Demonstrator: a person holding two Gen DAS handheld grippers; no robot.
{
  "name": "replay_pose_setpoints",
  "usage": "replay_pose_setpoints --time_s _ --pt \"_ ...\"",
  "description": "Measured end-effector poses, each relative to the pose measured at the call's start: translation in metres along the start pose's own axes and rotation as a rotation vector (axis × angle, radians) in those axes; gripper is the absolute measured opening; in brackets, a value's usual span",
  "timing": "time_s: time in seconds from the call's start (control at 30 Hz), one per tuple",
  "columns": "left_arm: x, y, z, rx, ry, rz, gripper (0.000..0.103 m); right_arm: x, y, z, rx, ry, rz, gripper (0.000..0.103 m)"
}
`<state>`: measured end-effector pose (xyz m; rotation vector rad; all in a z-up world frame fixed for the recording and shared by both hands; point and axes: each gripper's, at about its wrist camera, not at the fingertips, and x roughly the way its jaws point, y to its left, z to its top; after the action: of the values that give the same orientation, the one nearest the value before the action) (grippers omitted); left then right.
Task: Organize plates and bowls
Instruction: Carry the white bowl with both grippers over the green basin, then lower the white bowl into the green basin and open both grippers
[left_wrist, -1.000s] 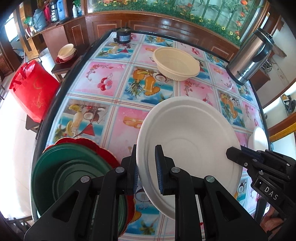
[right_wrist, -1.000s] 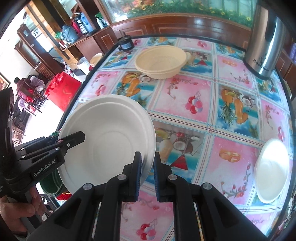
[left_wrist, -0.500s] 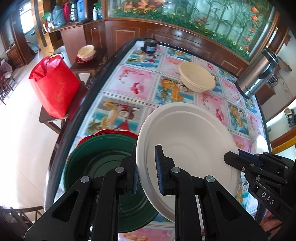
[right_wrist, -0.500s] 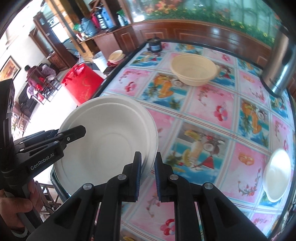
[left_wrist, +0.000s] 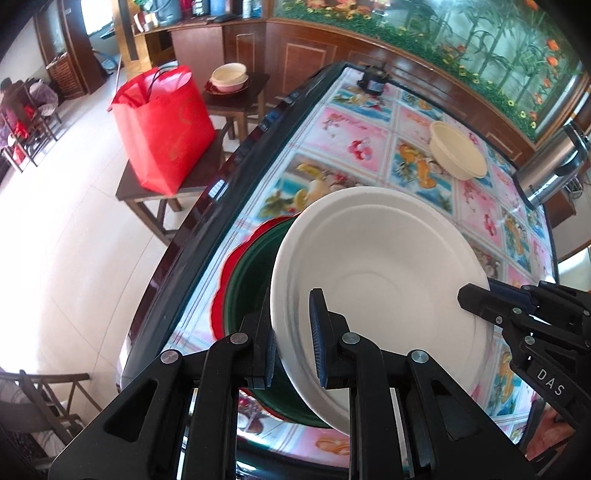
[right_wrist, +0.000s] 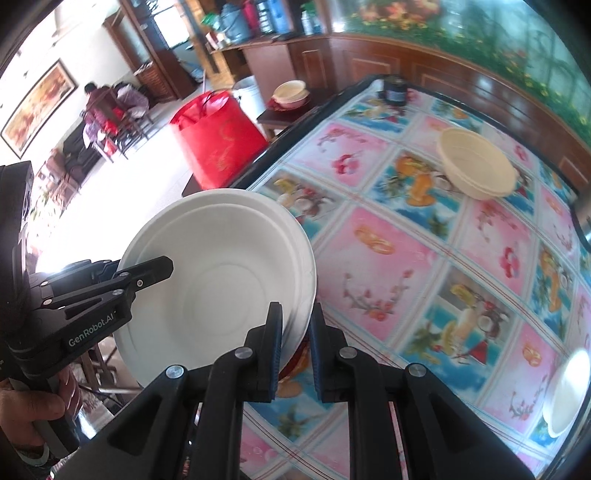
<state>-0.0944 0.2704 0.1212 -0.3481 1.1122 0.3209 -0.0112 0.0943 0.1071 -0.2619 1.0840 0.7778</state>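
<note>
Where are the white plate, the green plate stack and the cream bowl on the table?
white plate (left_wrist: 380, 280), left wrist view, on its inner well.
green plate stack (left_wrist: 251, 280), left wrist view, on the exposed rim.
cream bowl (right_wrist: 476, 166), right wrist view, on its inside.

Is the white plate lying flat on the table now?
No, the white plate is held up above the green plate, its rim clamped in both grippers.
</note>
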Motion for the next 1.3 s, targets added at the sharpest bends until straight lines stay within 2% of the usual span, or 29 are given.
replay_pose_setpoints --time_s 0.3,0.5,0.83,0.97,1.03,1.3 --pt "0.021 0.011 -0.012 0.002 0.029 0.053 0.016 0.034 0.027 0.0 -0.088 0.064 -0.041 0.014" --pt "0.03 0.007 -0.018 0.035 0.037 0.082 0.016 0.042 0.028 -0.003 -0.104 0.078 -0.07 0.015" --pt "0.032 -0.001 -0.018 0.089 0.008 0.143 0.017 0.048 0.03 -0.001 -0.126 0.076 -0.107 0.015" --pt "0.031 -0.002 -0.018 0.102 0.004 0.152 0.018 0.05 0.03 0.0 -0.134 0.083 -0.115 0.016" --pt "0.03 -0.002 -0.019 0.105 0.005 0.145 0.023 0.051 0.03 0.0 -0.138 0.087 -0.115 0.016" --pt "0.027 -0.005 -0.017 0.123 -0.004 0.156 0.023 0.054 0.029 -0.001 -0.147 0.098 -0.117 0.018"
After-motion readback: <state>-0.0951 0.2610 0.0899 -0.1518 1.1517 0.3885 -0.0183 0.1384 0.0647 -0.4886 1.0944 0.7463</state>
